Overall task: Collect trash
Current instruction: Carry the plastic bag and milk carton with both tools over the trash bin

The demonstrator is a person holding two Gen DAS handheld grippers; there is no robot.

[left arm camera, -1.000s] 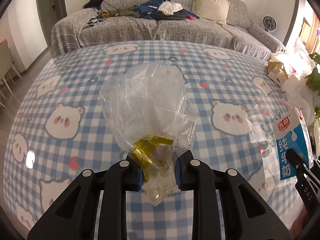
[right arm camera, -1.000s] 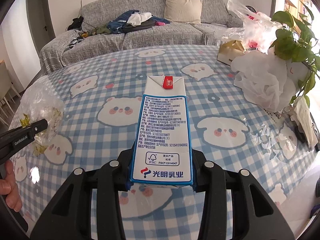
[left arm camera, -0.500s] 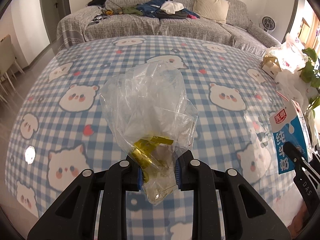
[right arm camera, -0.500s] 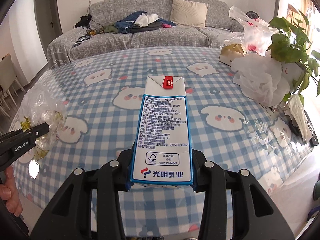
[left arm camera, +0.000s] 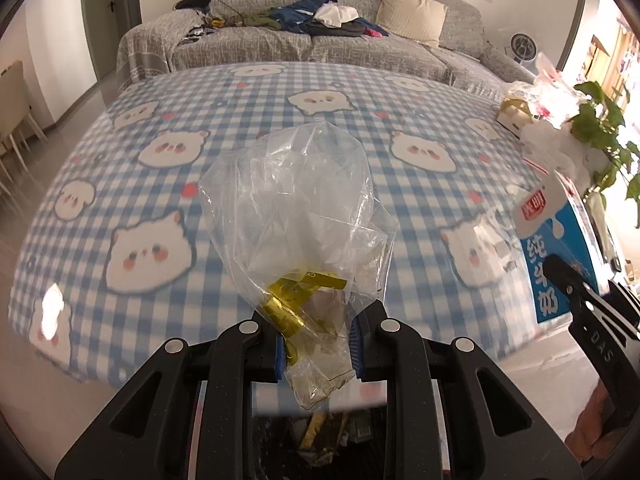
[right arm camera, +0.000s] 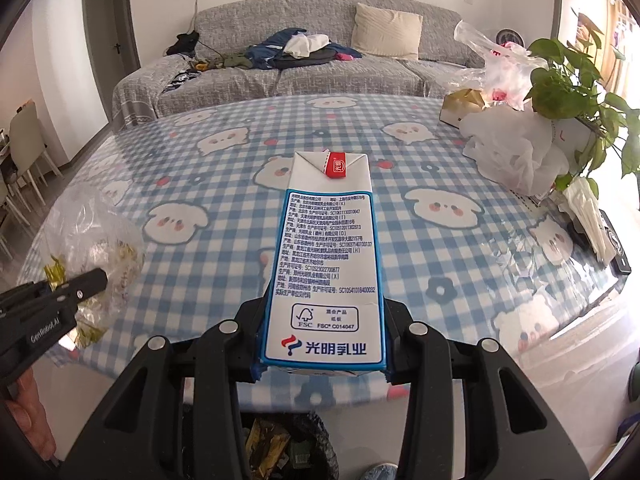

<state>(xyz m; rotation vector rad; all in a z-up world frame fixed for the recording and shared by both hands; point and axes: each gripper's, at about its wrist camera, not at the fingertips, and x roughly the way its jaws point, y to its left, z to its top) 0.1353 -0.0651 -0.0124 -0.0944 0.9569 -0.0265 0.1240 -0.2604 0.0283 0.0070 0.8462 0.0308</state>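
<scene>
Trash is in both tools at this point: I have the left gripper (left arm camera: 318, 350) clamped on the neck of a clear plastic bag (left arm camera: 296, 204) with gold wrappers inside, and the right gripper (right arm camera: 322, 354) clamped on the base of a blue-and-white milk carton (right arm camera: 326, 256). Both items are held clear of the checked tablecloth (right arm camera: 400, 208), above its near edge.

Below each gripper, the rim of a dark trash bin (right arm camera: 280, 446) with wrappers in it shows at the bottom of both wrist views. I judge the step in hand to be the carry to that bin, followed by release.

Procedure I would follow:

1. Bring each load over the bin opening before loosening anything. The carton sticks out well beyond the fingers, so its far end could land on the table edge or the rim if I let go too soon.
2. Tip the carton downward so it slides in end-first.
3. Release one gripper at a time. The two tools are near each other, and a double drop could jam at the rim.
4. Expect the bag to cling to the pads; it is light and limp. Open wide and give it a small shake if it hangs.

Plastic bags (right arm camera: 516, 152) and a gold box (right arm camera: 460, 106) by the plant (right arm camera: 568, 84) are not yet collected.
</scene>
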